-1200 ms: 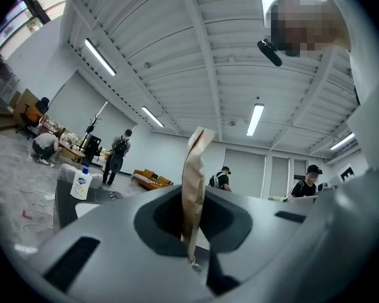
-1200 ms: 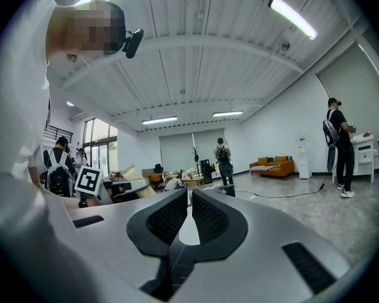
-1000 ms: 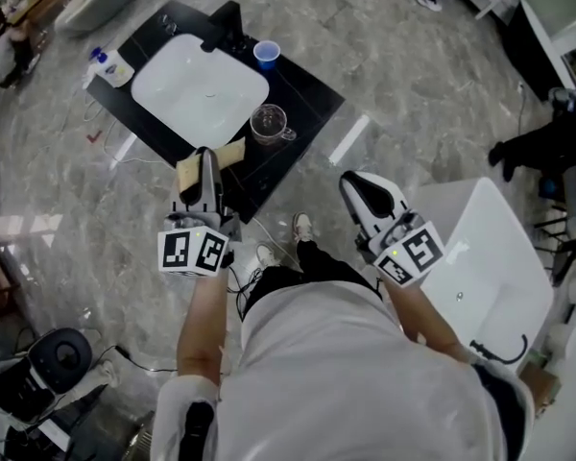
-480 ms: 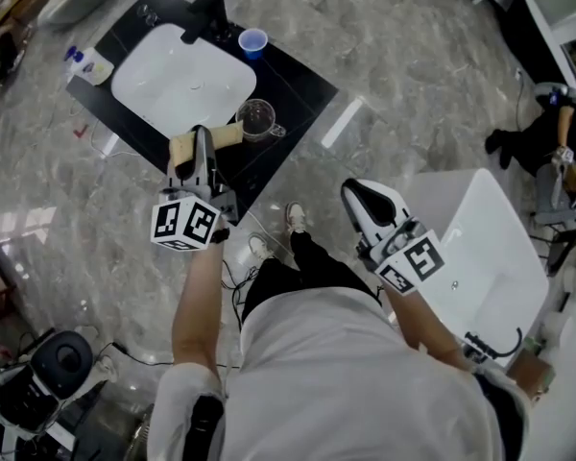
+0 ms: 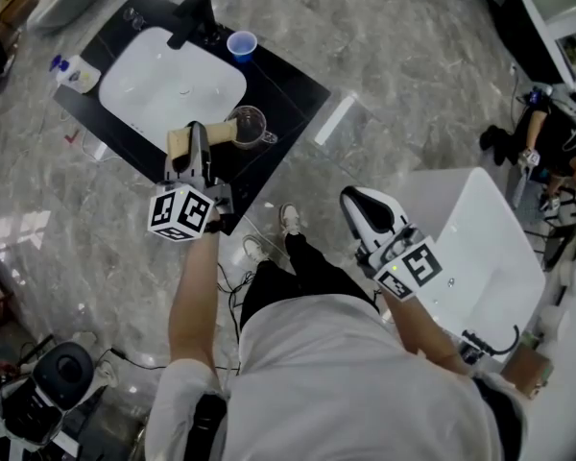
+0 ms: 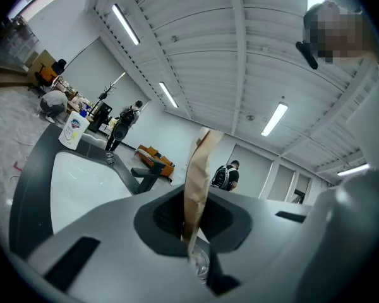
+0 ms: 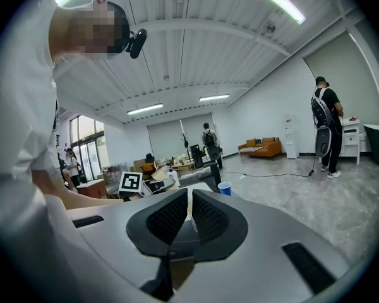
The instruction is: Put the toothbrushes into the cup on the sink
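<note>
Gripping toothbrush packet [image 5: 225,133] crosswise: left claw [image 5: 199,139]; glass cup [image 5: 249,126] just right of it; right claw [image 5: 358,203] closed, empty, farther off.

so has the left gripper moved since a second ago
Yes: the left gripper has gone forward over the black counter, and its tan packet is now beside the glass mug.

Left gripper [image 5: 198,140] is up over the black counter [image 5: 288,84] with a tan packet [image 5: 180,142] pinched crosswise at its tip, right next to the glass mug [image 5: 250,126]. Right gripper [image 5: 357,200] just hangs over the floor [image 5: 384,56], well away from the white basin [image 5: 163,80].
</note>
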